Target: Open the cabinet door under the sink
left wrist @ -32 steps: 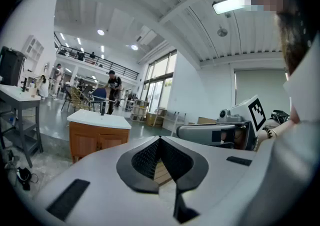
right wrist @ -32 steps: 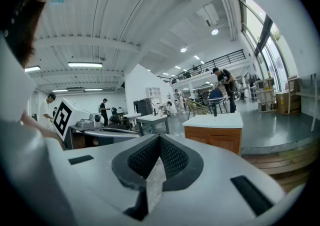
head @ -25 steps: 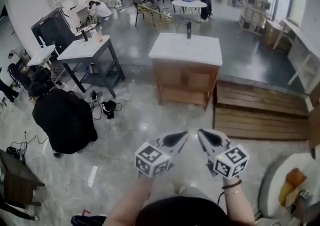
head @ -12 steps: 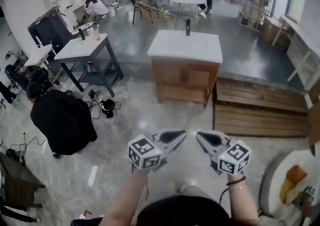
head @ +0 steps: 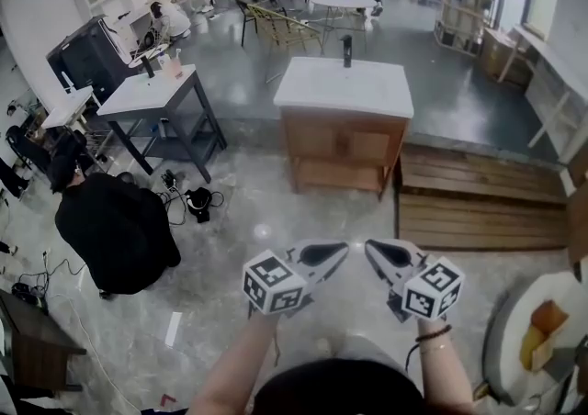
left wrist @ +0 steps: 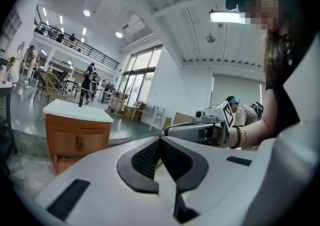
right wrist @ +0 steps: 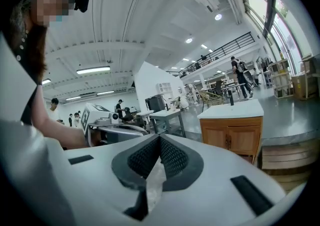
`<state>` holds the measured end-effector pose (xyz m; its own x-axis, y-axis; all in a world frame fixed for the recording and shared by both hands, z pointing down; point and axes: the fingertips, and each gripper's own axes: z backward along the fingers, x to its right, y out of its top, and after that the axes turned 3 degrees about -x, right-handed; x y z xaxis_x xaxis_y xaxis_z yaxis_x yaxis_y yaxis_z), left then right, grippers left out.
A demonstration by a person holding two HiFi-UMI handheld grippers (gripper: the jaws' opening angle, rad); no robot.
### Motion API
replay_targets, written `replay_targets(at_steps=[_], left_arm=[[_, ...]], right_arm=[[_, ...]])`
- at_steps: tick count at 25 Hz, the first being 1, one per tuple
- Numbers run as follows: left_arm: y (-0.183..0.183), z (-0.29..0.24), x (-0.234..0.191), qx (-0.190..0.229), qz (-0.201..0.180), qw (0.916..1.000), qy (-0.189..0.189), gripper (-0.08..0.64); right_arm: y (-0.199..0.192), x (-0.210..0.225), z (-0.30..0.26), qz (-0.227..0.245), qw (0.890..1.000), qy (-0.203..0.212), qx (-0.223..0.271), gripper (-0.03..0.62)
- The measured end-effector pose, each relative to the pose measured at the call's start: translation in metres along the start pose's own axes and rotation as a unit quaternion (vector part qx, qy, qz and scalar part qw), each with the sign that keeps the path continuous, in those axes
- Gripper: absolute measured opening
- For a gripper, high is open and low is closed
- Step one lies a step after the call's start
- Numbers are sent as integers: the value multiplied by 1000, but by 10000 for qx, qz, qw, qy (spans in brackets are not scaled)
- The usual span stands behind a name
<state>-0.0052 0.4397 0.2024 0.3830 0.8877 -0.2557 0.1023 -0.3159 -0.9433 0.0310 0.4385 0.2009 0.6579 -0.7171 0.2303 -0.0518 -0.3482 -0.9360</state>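
Wooden double cabinet doors (head: 347, 145) under the white sink top (head: 344, 87) remain shut, well ahead across the grey floor (head: 230, 220). Since a second ago, the left hand-held gripper (head: 338, 250) and right hand-held gripper (head: 371, 248), both closed and empty, have barely shifted. The approach has likely not begun.

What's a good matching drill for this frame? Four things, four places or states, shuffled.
Things:
1. cabinet doors
2. faucet
3. left gripper
4. person in black

Places or states:
A. crouched, at the head view's left
B. closed, under the white countertop
C. fingers together, nothing between them
D. upright at the countertop's far edge

Pairs: 1-B, 2-D, 3-C, 4-A
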Motion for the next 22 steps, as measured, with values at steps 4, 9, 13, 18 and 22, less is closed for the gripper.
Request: replay_targets(at_steps=[4, 9, 13, 18, 22], left_arm=[[-7, -3, -9, -121, 1, 9999, 13, 8], [-10, -14, -34, -102, 185, 9997, 101, 9], [-11, -34, -69, -135, 289, 9994, 153, 9], [12, -69, -119, -23, 451, 9985, 316, 8], [37, -99, -162, 80, 540, 9971, 533, 9]], right_arm=[[-5, 5, -12, -131, 9998, -180, -10, 5], [0, 16, -23, -159, 9996, -177, 166, 6], [-1, 51, -49, -123, 9999, -99, 48, 6], [24, 112, -74, -219, 9997, 49, -33, 6], [49, 160, -88, -275, 9995, 137, 7, 6]])
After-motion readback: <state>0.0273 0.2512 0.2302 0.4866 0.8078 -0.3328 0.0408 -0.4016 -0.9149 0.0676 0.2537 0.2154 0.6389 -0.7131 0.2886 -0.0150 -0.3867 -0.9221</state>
